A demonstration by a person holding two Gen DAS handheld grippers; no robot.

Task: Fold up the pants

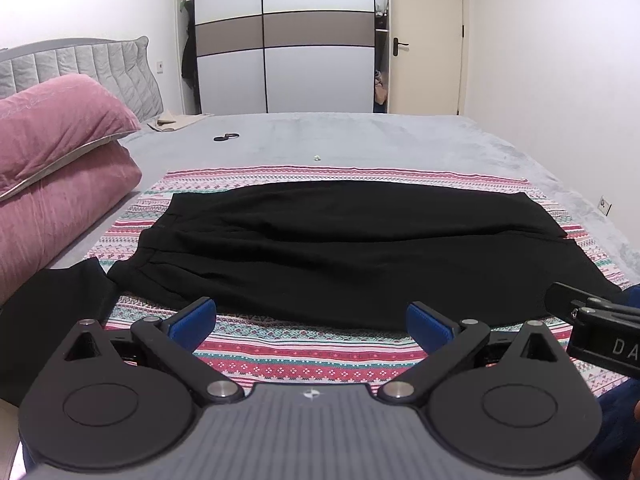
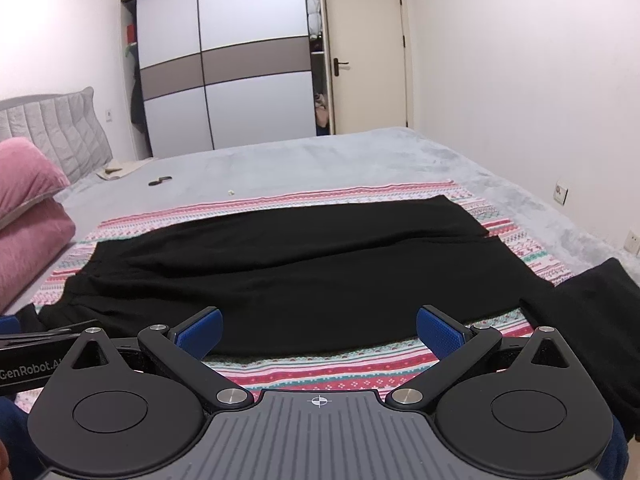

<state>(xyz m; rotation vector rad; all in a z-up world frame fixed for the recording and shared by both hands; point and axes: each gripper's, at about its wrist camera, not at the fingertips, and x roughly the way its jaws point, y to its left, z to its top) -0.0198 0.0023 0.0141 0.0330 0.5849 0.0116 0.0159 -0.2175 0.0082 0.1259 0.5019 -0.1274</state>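
Lying flat: matte black pants [image 1: 344,248]; woven striped cloth [image 1: 304,360]

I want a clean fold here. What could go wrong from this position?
1. The pants are black on black, so their layered edges are hard to see; a gripper could pinch only one layer.
2. They lie on a loose patterned cloth; the open left gripper or right gripper might grab it too.

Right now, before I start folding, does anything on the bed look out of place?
Mostly tidy: the black pants lie flat on the striped patterned cloth. Small strays sit on the grey bedspread beyond: a black looped item and a tiny pale scrap.
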